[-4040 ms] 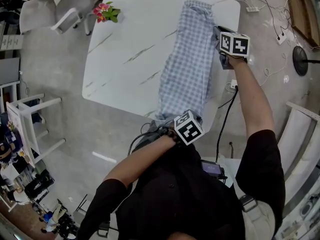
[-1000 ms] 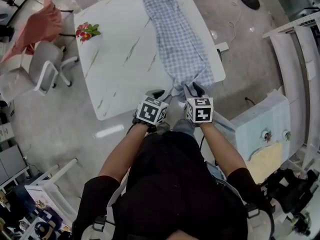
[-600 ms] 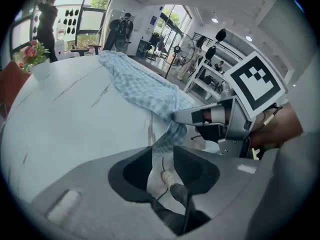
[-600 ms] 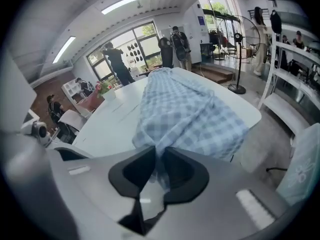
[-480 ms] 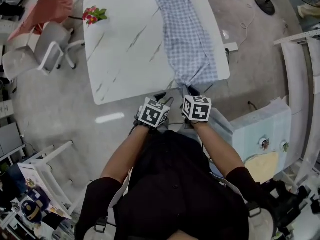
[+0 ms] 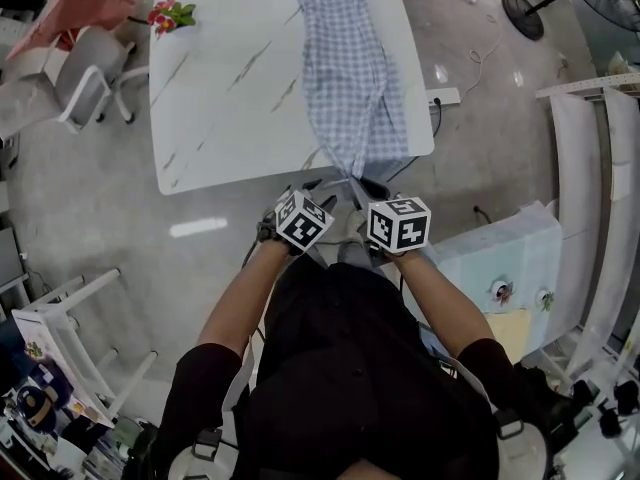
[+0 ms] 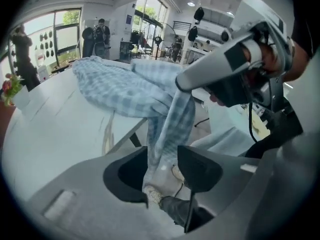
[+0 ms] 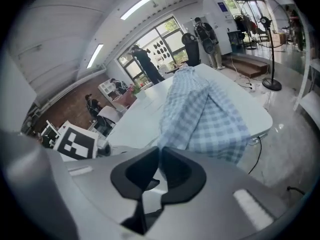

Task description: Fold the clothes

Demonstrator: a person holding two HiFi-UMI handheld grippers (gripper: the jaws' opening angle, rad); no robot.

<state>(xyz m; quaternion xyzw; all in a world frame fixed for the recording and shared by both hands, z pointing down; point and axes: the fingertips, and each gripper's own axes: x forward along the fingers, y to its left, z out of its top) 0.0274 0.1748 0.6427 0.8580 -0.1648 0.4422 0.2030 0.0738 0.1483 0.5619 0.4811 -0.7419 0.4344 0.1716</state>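
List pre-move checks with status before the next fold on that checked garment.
1. Right gripper pinching the checked garment: ok, jaws have just been closing, cloth clamped between them.
2. Left gripper gripping: not ok, jaws have just been opening, cloth hangs loose between them.
3. Garment flat on table: not ok, near end bunched and hanging over the edge.
4. Room to fold: ok, only flowers at the far corner.
5. Both near corners caught: cannot tell.

right gripper clamped cloth, left gripper opened
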